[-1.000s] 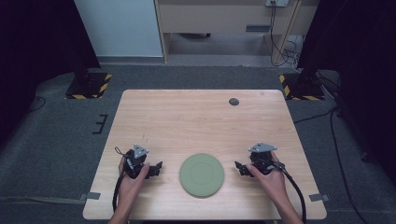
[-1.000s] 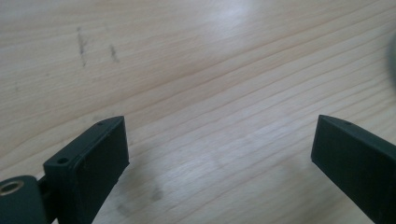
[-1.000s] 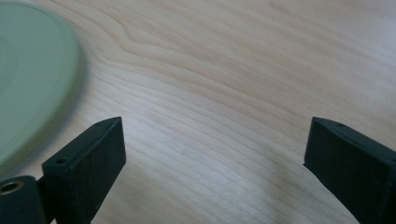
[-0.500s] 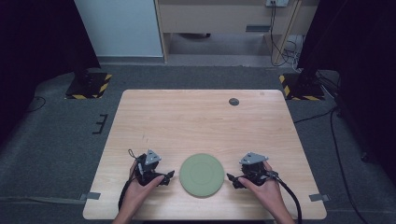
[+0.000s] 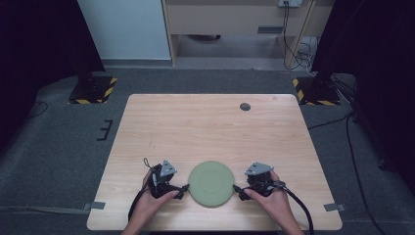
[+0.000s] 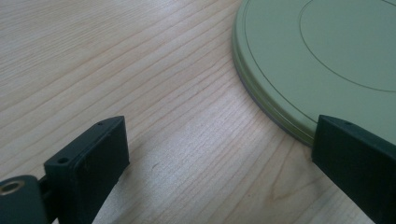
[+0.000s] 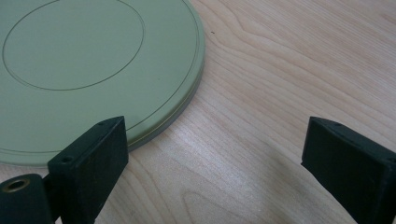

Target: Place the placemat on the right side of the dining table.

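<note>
Two grippers flanked a flat green disc that lay near the front edge of the table, roughly midway between the hands. The left gripper sat just beside the disc's left rim, jaws spread wide and holding nothing; in the left gripper view one jaw stood over bare wood and the other hung over the disc at its edge. The right gripper mirrored it at the right rim, also wide and empty, with one jaw over the disc and the other over the table.

The step in hand looked like a two-sided pickup of the disc. Because the disc was thin and lay flush on the wood, the grip would likely go best if each lower jaw slid low along the tabletop and under the rim, with the upper jaw coming down on the top face. Both sides should probably close at about the same time, so the disc would not skate sideways. A shallow bite on the rim alone could slip; a slightly deeper reach seemed safer. A small dark spot at the far side lay well apart and posed no obstacle.
</note>
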{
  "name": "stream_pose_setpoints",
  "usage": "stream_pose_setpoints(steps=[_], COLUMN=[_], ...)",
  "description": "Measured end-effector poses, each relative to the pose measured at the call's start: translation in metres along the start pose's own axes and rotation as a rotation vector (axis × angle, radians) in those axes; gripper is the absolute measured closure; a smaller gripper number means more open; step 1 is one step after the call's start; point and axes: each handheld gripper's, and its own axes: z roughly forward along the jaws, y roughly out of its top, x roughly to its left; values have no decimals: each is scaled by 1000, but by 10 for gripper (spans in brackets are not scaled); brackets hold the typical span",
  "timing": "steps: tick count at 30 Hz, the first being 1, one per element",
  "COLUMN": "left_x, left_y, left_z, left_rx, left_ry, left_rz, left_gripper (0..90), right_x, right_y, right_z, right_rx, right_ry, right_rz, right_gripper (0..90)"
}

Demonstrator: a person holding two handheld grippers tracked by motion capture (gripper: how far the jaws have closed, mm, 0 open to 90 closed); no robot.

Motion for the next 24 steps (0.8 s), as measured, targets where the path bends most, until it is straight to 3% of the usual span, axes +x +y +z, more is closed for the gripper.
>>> stream_pose_setpoints(steps=[15, 24], left_x=[0, -3], left_y=[3, 4], left_z=[3, 1], left_rx=[-11, -13], left_ry=[43, 39], left_rz=[-10, 5], left_gripper=[20, 37], right_x=[-2, 0], right_y=[3, 3], right_z=[4, 1], right_rx=[1, 15], right_ry=[-33, -9], right_rz=[19, 18], right_gripper=[42, 71])
